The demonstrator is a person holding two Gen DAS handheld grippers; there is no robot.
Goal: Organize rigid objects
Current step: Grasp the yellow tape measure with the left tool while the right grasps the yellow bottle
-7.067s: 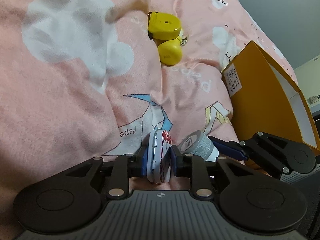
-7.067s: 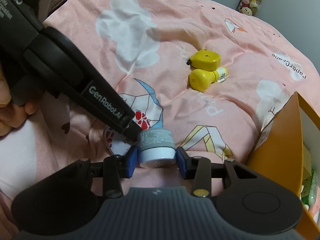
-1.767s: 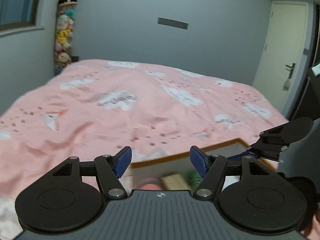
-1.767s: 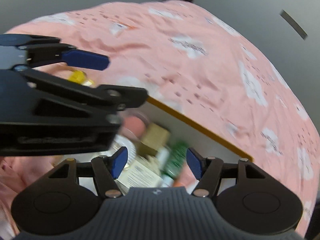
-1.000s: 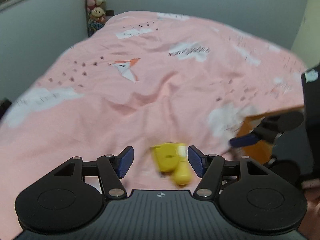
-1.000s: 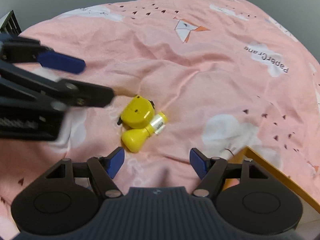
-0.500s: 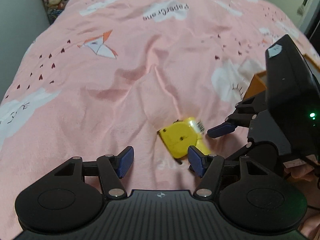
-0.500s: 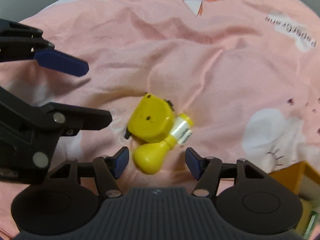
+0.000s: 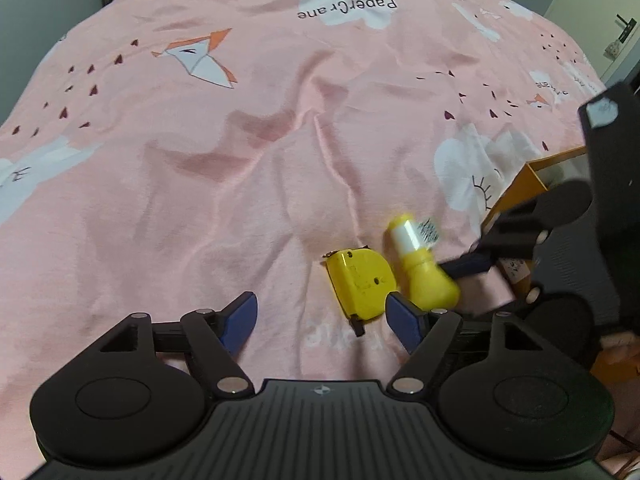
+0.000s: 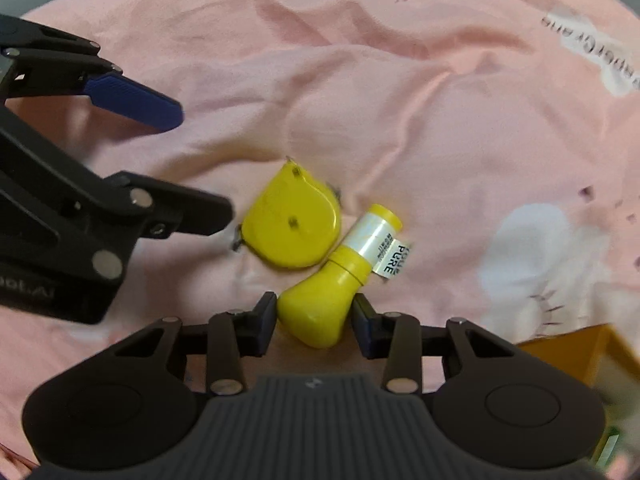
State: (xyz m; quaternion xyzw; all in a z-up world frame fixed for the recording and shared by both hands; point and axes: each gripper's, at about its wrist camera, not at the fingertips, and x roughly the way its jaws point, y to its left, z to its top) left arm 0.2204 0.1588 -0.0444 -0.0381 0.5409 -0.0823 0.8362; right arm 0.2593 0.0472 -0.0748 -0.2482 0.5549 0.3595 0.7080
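Observation:
A yellow tape measure (image 9: 358, 282) and a yellow bulb-shaped bottle (image 9: 424, 270) with a white label lie side by side on the pink bedspread (image 9: 240, 140). My left gripper (image 9: 322, 320) is open, low over the bedspread, with the tape measure just ahead of its right finger. My right gripper (image 10: 316, 322) has its jaws around the wide base of the bottle (image 10: 328, 300), close on both sides; whether the pads touch it I cannot tell. The tape measure (image 10: 292, 224) lies just beyond, touching the bottle's neck.
An orange cardboard box (image 9: 532, 184) stands at the right, partly hidden behind the right gripper's body; its corner shows in the right wrist view (image 10: 576, 352). The bedspread is creased and soft. A door (image 9: 600, 20) is at the far right.
Both grippers have come down and closer to the two yellow objects. The right gripper's jaws have narrowed and now straddle the bottle's base. The left gripper stays open.

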